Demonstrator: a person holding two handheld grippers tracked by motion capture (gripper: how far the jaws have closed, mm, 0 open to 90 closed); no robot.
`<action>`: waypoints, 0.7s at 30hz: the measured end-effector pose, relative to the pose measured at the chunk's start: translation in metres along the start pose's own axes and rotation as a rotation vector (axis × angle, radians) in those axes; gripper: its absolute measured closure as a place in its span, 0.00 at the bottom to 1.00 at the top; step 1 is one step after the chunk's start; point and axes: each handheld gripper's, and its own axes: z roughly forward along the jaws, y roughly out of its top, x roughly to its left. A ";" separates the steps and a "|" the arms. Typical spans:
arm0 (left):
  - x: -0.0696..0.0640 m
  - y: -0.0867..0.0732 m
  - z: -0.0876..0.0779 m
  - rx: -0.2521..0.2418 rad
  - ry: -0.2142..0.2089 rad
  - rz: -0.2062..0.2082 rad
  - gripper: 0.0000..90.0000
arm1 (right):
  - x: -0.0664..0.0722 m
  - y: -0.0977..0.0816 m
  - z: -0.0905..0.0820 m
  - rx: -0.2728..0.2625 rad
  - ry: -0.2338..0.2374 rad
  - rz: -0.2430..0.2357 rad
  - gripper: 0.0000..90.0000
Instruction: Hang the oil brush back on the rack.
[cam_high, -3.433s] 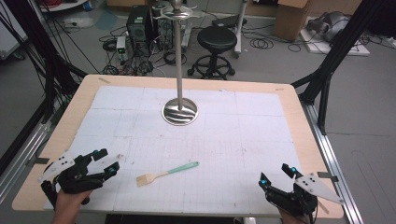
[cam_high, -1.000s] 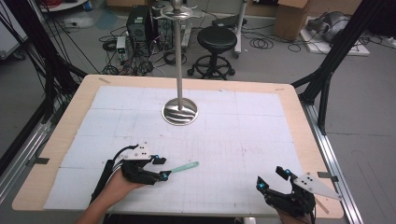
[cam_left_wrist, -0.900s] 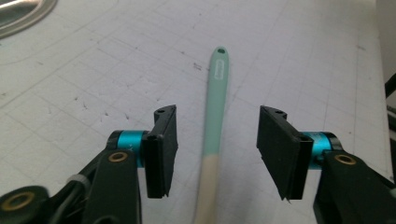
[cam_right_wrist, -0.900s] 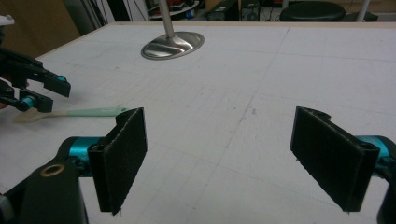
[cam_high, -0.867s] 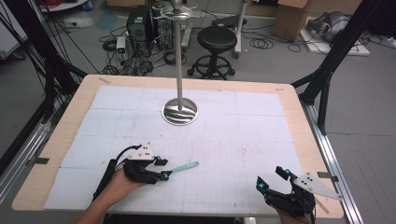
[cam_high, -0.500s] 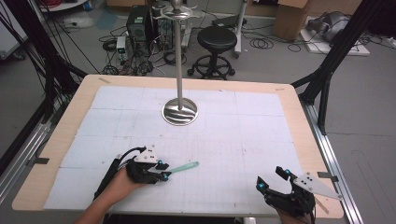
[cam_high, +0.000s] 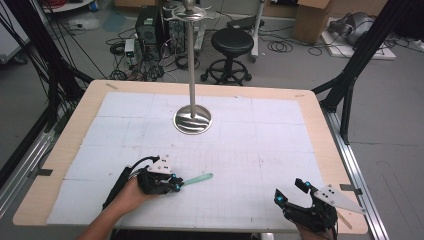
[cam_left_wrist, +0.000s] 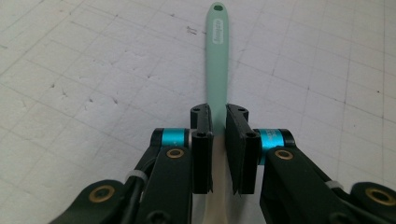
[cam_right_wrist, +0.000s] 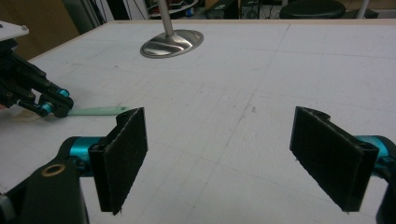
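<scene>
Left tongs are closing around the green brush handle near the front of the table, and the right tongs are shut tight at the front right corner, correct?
Not quite. The right tongs are wide open with nothing between the jaws, as the right gripper view shows. The rest holds: the left tongs sit around the green brush handle near the front of the table.

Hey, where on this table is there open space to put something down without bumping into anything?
Bare mat runs between the metal stand and the right gripper, and along the whole right side of the table. The far left corner beyond the stand's base is free too. It is crowded near the front left, where the left gripper has its jaws around the green brush.
</scene>
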 end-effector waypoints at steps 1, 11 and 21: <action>0.000 0.000 0.000 0.000 0.001 0.000 0.90 | 0.000 0.000 0.000 0.001 0.001 -0.001 0.20; 0.002 -0.001 -0.001 -0.011 -0.011 -0.045 0.91 | 0.000 -0.001 0.002 0.008 0.006 0.001 0.21; -0.001 0.004 -0.015 -0.138 -0.004 -0.079 0.91 | -0.001 -0.001 0.001 0.000 -0.002 0.023 0.21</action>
